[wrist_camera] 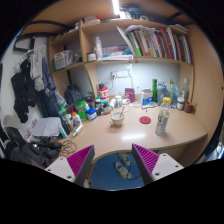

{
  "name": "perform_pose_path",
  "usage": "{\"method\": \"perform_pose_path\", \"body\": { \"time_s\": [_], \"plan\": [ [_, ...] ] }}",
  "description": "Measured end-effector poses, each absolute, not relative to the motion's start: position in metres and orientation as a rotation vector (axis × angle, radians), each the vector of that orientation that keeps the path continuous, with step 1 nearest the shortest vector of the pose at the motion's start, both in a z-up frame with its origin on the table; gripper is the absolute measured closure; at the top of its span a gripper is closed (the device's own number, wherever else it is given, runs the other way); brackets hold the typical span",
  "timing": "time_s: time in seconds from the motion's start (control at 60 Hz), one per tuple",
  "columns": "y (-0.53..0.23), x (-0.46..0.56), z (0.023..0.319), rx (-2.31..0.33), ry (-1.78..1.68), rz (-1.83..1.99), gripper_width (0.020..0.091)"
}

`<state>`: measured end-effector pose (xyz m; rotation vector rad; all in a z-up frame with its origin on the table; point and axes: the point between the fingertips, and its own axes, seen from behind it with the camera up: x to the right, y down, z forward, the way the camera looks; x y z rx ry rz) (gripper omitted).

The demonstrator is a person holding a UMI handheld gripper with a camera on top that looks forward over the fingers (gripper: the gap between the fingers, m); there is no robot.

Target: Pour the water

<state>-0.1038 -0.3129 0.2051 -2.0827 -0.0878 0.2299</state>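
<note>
Tongs (112,160) spread apart and empty above the worktop (130,133); the upright bottle (163,121) stands well ahead and to their right, beyond the pink lid (146,120).

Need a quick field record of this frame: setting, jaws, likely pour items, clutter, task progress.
setting: wooden desk under bookshelves, the upper shelf lined with books
gripper: jaws open, nothing between them, pink pads visible, held back from the desk's front edge
bottle: clear, red cap, upright on the desk, beyond the jaws
bowl: small, on the desk, apart from the bottle
clutter: jars and containers along the desk's far side
clothes: hanging beside the desk
progress: nothing grasped, pouring not yet started
</note>
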Motion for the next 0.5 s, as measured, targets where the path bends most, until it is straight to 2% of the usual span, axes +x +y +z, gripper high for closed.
{"method": "perform_pose_path", "body": {
  "time_s": [0.05, 0.067, 0.083, 0.183, 0.367, 0.5],
  "plan": [
    [-0.316, -0.104, 0.207, -2.078, -0.098, 0.220, 0.0274],
    [-0.318, -0.105, 0.207, -2.077, -0.102, 0.217, 0.0245],
    [-0.319, -0.105, 0.207, -2.077, -0.105, 0.216, 0.0275],
    [-0.323, -0.106, 0.208, -2.067, -0.120, 0.197, 0.0285],
    [-0.305, -0.072, 0.200, -2.054, -0.083, 0.134, 0.0285],
    [-0.265, -0.012, 0.183, -2.048, -0.017, 0.075, 0.0286]
  ]
}}
